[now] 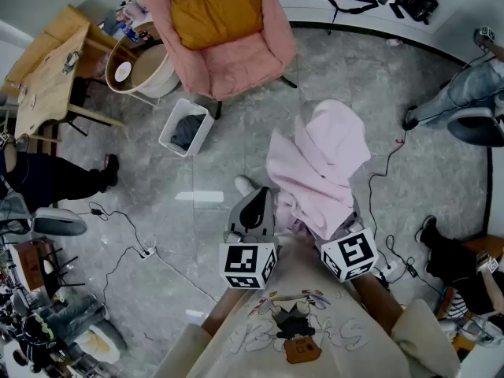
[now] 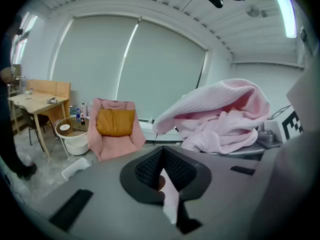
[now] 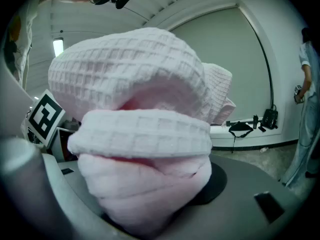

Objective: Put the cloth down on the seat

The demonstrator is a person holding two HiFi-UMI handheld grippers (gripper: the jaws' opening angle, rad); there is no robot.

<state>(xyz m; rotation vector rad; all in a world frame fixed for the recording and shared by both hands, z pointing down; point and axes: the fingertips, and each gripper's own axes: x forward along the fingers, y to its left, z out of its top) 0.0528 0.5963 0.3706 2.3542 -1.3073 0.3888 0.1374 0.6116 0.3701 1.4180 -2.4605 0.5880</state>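
The cloth [image 1: 319, 168] is pale pink waffle weave, bunched into thick rolled folds. It is clamped in the right gripper [image 1: 337, 231], whose jaws stand wide around the wad. It is held in the air above the floor, well apart from the pink armchair [image 1: 256, 57], with its long axis running from that gripper away from the person. The left gripper [image 2: 161, 171] has its jaws together, with nothing held.

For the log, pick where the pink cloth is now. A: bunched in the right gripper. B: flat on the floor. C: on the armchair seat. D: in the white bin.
A: the cloth fills the right gripper, held up short of the armchair.
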